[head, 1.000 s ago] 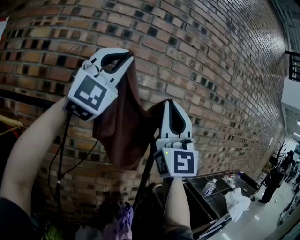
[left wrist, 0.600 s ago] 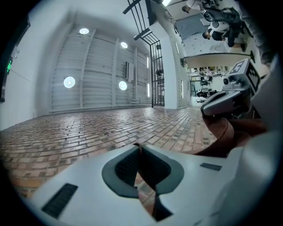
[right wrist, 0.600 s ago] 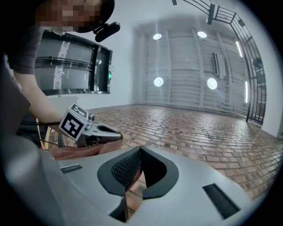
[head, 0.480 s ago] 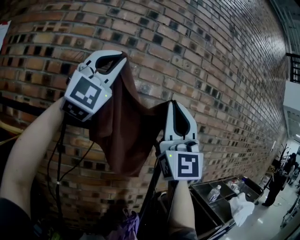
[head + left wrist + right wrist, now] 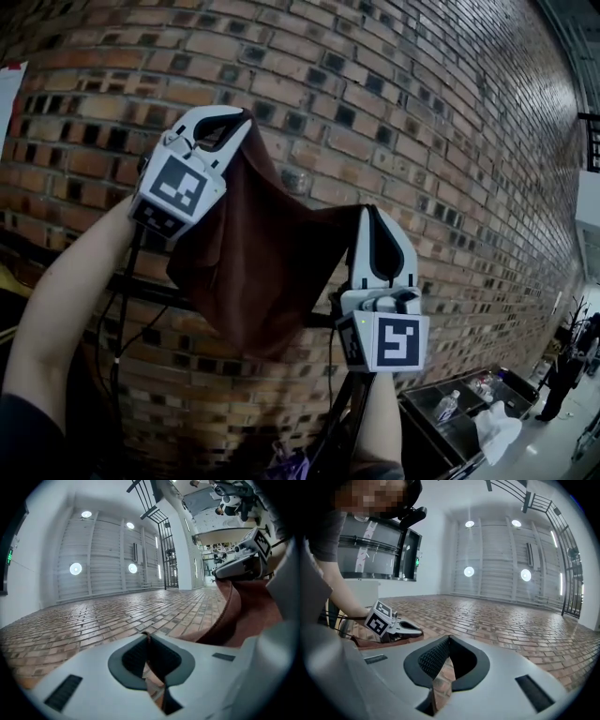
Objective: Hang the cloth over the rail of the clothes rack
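A brown cloth (image 5: pixel 253 253) hangs spread between my two grippers in front of the brick wall. My left gripper (image 5: pixel 246 116) is up at the left, shut on the cloth's upper corner. My right gripper (image 5: pixel 367 208) stands lower at the right, shut on the other corner. The black rail (image 5: pixel 141 289) of the clothes rack runs across behind the cloth's lower part. In the left gripper view the left gripper (image 5: pixel 148 633) has its jaws together on a thin brown edge, and the cloth (image 5: pixel 248 606) sweeps off to the right. The right gripper view shows the right gripper (image 5: pixel 449 637) with its jaws together.
The brick wall (image 5: pixel 422 103) fills the view close ahead. The rack's dark post (image 5: pixel 342 422) slants down under the right gripper. A metal counter (image 5: pixel 427 441) at the lower right holds a bottle (image 5: pixel 446 405) and a white rag (image 5: pixel 497 429). A person (image 5: pixel 567 370) stands far right.
Both grippers have drawn apart, the right one going right, so the cloth is stretched wider. More of the rail shows behind the cloth.
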`<state>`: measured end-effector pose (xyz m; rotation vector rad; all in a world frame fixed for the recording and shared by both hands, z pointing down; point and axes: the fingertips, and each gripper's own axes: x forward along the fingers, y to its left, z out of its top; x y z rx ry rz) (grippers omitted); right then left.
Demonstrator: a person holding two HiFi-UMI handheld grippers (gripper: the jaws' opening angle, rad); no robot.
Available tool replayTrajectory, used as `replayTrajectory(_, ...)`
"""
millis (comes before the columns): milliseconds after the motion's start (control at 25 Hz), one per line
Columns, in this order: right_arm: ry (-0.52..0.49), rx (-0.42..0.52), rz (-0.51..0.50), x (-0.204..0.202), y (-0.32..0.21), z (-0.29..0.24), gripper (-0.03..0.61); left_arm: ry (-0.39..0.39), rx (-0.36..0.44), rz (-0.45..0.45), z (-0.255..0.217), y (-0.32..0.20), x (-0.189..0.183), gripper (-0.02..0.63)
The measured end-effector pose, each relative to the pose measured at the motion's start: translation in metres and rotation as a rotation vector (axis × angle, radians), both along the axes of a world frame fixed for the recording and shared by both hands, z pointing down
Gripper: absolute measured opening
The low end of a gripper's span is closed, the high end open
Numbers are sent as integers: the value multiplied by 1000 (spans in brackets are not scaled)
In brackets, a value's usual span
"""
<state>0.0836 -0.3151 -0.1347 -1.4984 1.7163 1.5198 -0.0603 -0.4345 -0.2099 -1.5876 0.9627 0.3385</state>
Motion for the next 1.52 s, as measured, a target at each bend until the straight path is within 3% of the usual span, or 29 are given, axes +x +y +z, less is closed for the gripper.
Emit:
replayTrajectory(440,53,13,24,-3,-54,-25,32,25,25,-67,-23,-54,-21,23)
replayTrajectory(600,48,34,32,7,-59,-31,32,20,55,-42,-30,-56,-15,23)
replayTrajectory(720,23,22,-30,13,-61,-32,32,18,33,11,-25,-55,-16,23)
replayTrajectory(920,85,-36,-5,-2,-70,-15,32,-128,-105,20,16,-68,-18,23)
replayTrajectory(1000,95,-67,-6,-8,-70,-8,32,-166,-221,71,35,-70,-26,23)
replayTrajectory(1200,51,-117,-99,-14,-67,2,32,-177,-565,305,64,-71,-60,21)
replayTrajectory(1280,71,-115,-113,-22,-60,4,32,-186,-603,339,69,-65,-77,21)
replayTrajectory(1400,115,-87,-83,-41,-53,6,32,-213,-568,265,75,-51,-101,21)
replayTrajectory(1520,169,-60,-23,-63,-51,11,33,-314,-599,218,86,-40,-114,21)
